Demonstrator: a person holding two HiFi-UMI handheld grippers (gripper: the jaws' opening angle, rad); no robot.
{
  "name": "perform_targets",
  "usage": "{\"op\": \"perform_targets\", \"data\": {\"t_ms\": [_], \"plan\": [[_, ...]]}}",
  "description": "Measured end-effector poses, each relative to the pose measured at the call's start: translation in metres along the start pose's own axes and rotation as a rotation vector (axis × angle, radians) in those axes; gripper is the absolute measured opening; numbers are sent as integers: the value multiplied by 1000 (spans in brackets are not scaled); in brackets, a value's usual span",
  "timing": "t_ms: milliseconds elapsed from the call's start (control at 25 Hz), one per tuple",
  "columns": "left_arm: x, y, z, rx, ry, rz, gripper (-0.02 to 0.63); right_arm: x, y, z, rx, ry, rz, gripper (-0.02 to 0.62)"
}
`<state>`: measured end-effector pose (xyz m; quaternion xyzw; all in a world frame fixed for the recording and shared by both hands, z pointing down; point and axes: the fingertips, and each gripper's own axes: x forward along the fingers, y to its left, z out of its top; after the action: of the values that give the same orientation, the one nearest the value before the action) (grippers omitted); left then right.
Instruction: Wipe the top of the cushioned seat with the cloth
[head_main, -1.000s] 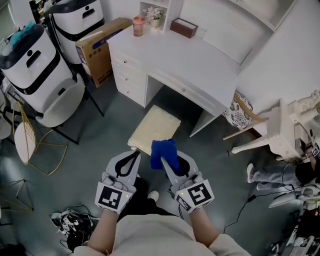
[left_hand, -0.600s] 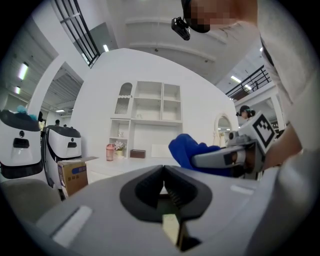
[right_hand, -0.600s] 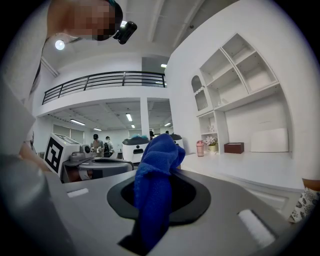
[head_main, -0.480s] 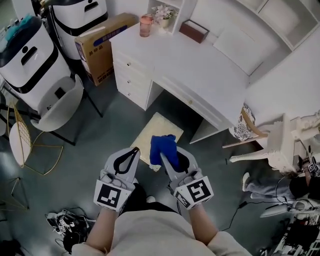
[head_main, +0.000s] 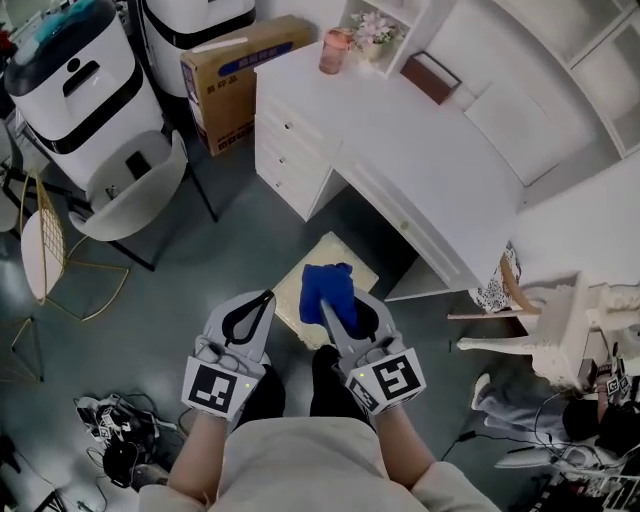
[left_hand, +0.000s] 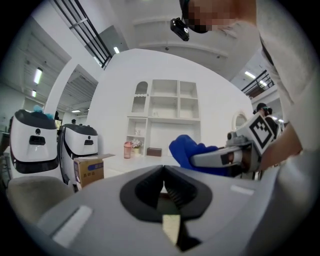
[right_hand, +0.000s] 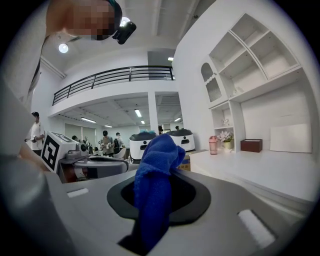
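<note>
While the right claw (head_main: 333, 303) is pinched tight on a blue fuzzy cloth (head_main: 325, 288), the left claw (head_main: 266, 298) has its two jaws pressed together with nothing between them. The cloth sticks up out of the right claw in a soft bunch, and more of it hangs down through the claw's dark middle. The two claws are side by side, close but not touching.

From the head view, both claws point at a cream square cushioned seat (head_main: 343, 255). The cloth shows in front of the near part of the seat. The seat stands on the grey floor (head_main: 230, 260), just in front of a long white counter (head_main: 420, 150) with drawers.

On the far end of the counter are a pink cup (head_main: 335, 50), a small pot of flowers (head_main: 372, 27) and a brown box (head_main: 430, 78). Left of the counter is a cardboard box (head_main: 235, 62). Further left are two big white machines (head_main: 75, 85) with black bands, and a grey chair (head_main: 135, 200) sits near them.
</note>
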<state>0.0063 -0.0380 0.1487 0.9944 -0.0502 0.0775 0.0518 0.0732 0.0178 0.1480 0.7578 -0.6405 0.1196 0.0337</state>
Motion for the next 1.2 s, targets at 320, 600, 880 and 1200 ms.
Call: {"op": "perform_targets", "data": {"t_ms": [320, 600, 880, 1200], "plan": [[17, 20, -4, -40, -8, 215, 0, 44, -16, -8, -35, 55, 224, 83], [22, 29, -20, -90, -13, 409, 0, 71, -22, -24, -83, 106, 414, 83], [7, 21, -51, -130, -20, 584, 0, 80, -14, -58, -110, 150, 562, 83], [-15, 19, -87, -175, 2, 718, 0, 92, -3, -115, -112, 258, 665, 83]]}}
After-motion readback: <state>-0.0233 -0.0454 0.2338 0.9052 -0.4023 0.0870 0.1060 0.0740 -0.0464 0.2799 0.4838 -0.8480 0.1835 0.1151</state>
